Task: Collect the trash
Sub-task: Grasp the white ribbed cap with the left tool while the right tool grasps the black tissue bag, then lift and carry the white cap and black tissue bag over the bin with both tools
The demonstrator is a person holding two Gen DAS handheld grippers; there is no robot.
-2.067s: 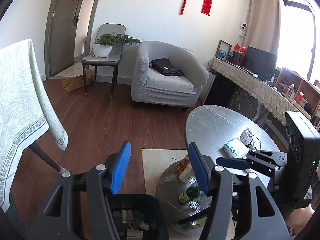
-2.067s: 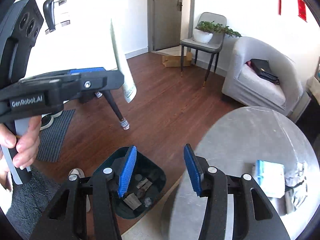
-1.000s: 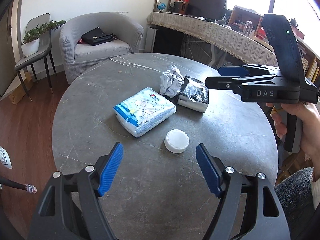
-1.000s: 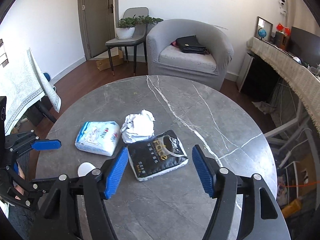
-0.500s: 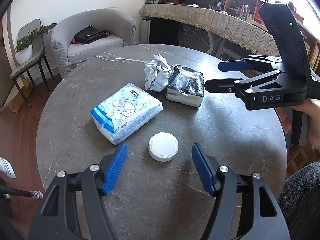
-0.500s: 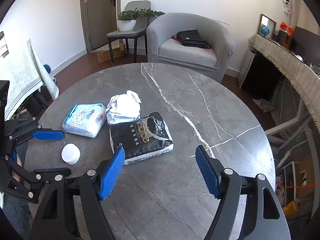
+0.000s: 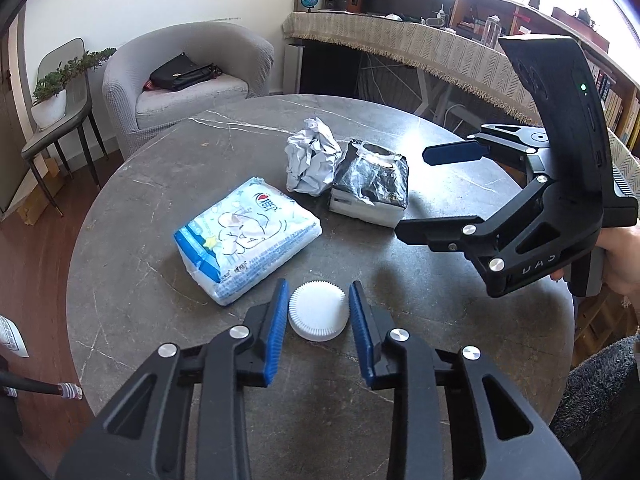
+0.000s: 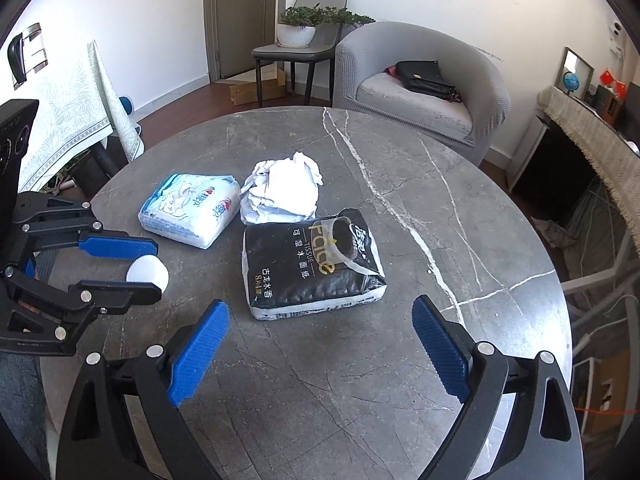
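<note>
A white ribbed cap [image 7: 317, 312] lies on the round grey table [image 7: 160, 160]. My left gripper [image 7: 318, 286] is closing on it, both blue pads against its sides; the right wrist view shows the cap [image 8: 149, 271] pinched in the left gripper [image 8: 155, 271]. Behind it lie a blue-and-white tissue pack [image 7: 244, 236], a crumpled white paper [image 7: 314, 164] and a black tissue pack [image 8: 312, 264]. My right gripper [image 8: 320, 306] hovers just short of the black pack, its jaws opening wide with nothing between them.
A grey armchair [image 8: 420, 92] with a black bag stands behind the table, beside a chair with a potted plant [image 8: 304, 28]. A cloth-covered sideboard [image 7: 420, 48] runs along the right. A person's hand [image 7: 620, 256] holds the right gripper.
My left gripper's jaws have come together around the white cap. The right gripper has sunk toward the black pack and its jaws have spread wider.
</note>
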